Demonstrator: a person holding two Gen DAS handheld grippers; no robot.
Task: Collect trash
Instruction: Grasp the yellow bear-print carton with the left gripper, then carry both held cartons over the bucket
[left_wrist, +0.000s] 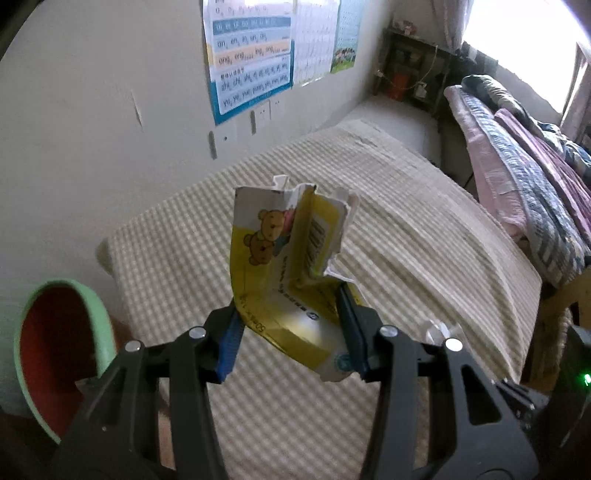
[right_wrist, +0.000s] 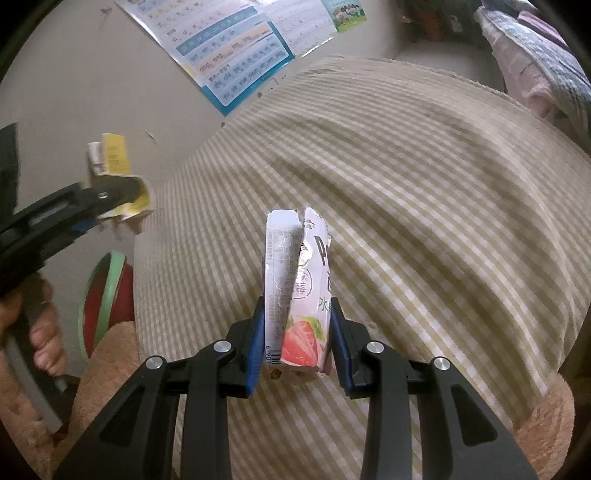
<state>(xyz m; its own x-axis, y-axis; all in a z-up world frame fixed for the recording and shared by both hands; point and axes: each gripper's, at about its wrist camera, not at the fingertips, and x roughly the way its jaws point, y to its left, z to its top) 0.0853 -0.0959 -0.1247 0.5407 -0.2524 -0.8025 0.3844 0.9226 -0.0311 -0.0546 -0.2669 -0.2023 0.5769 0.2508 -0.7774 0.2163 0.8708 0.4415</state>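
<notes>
- Checked beige cloth (left_wrist: 388, 229) is seen stretched over the table, filling the bkgd ahead of and below both sets of jaws; it is backed by a pale wall.
- Bedding (left_wrist: 524, 177) in pink and blue-grey is piled well beyond the left jaws, to their right, under a bright window.
- Blue-bordered wall chart (left_wrist: 251, 62) is hung on the wall, far ahead of the left jaws and above them.
- Green-rimmed bin w/ red inside (left_wrist: 62, 354) is found low and to the left of the left jaws, off the table edge; in the right wrist view it is seen lower left of the right jaws, beside the cloth edge.
- Left gripper (left_wrist: 291, 328) is pinched on a torn yellow carton w/ bear print (left_wrist: 280, 266); blue pads are pressed to its lower part, the rest is raised ahead of the jaws, clear of the cloth.
- Right gripper (right_wrist: 297, 332) is clamped on a flattened strawberry carton (right_wrist: 295, 288), held upright btwn the pads, its top jutting ahead of the jaws, over the cloth.
- Hand (right_wrist: 40, 332) on the left gripper's handle is glimpsed far left of the right jaws.
</notes>
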